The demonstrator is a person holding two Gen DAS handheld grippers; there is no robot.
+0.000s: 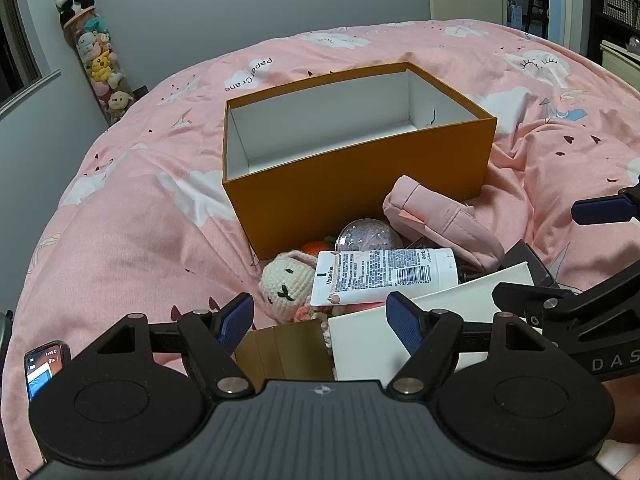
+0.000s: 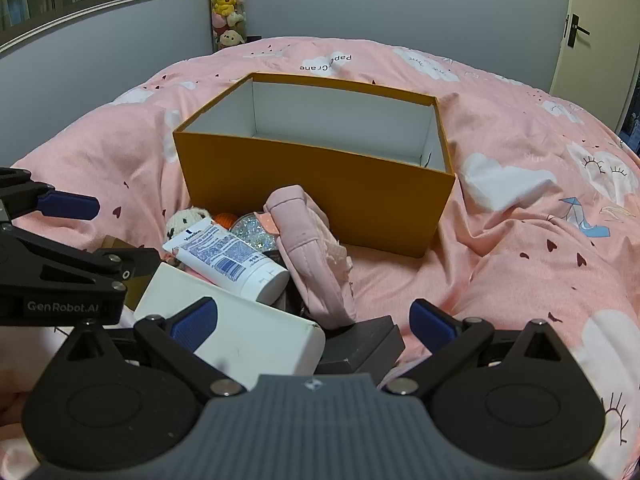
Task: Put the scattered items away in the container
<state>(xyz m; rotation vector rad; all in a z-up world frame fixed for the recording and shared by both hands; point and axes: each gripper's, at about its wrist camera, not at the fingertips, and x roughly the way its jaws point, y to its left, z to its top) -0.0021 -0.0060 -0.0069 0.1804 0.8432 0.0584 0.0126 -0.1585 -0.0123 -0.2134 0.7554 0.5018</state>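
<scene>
Below both wide-open, empty grippers, left (image 1: 320, 318) and right (image 2: 314, 322), I see the tube (image 1: 384, 276), pouch (image 1: 436, 220) and white box (image 2: 236, 330) piled against the near wall of the empty orange box (image 1: 360, 184), whose open top leaves clear room for dropping things in.

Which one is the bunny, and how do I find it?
Find the orange box on the pink bed. In the pile at its front, the bunny lies leftmost, beside the lotion tube. It alone is cream crochet with a stitched black face.
</scene>
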